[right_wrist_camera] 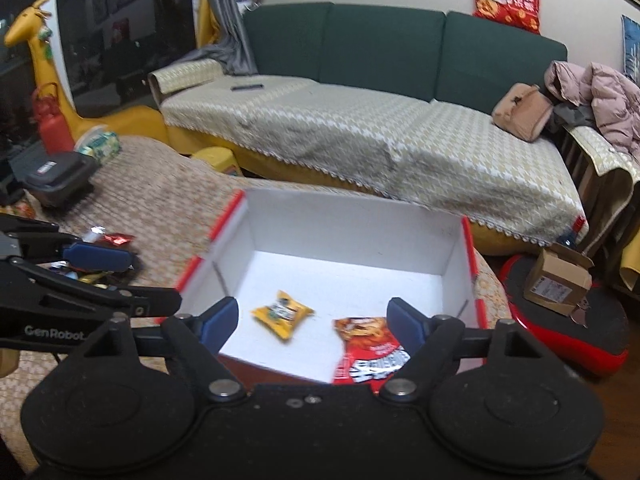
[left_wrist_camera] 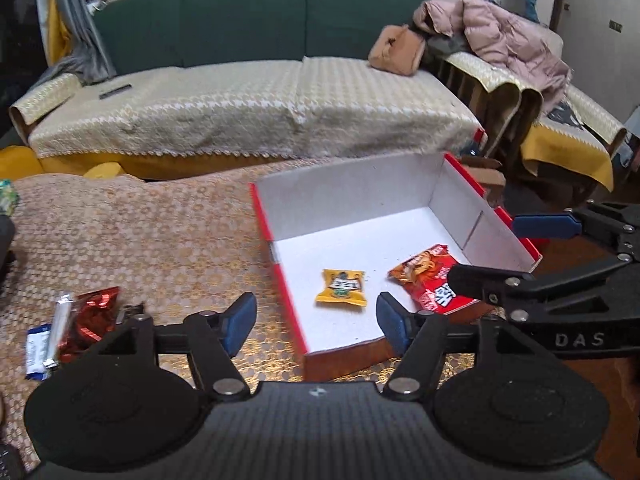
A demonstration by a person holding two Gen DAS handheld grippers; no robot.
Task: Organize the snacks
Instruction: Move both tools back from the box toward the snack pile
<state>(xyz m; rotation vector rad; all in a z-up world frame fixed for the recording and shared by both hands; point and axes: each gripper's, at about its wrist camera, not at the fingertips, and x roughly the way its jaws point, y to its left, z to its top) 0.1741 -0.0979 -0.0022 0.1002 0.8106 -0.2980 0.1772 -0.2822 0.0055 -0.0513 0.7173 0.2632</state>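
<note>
A green sofa (left_wrist_camera: pixel 248 20) with a cream patterned cover fills the upper half of both views, a pink jacket (left_wrist_camera: pixel 508 36) heaped at its right end. Below it, a table under a beige patterned cloth (left_wrist_camera: pixel 152 232) holds a shallow white box (left_wrist_camera: pixel 360 196) with red edges, right of centre in the left wrist view. Inside the box lie a red snack packet (left_wrist_camera: pixel 424 280) and, just left of it, a smaller yellow snack packet (left_wrist_camera: pixel 341 287), apart. More wrapped snacks (left_wrist_camera: pixel 76 320) sit on the cloth at lower left. The left gripper (left_wrist_camera: pixel 316 320) hovers released, nothing between its blue pads. The right gripper (right_wrist_camera: pixel 312 318) is likewise spread and empty above the box.
</note>
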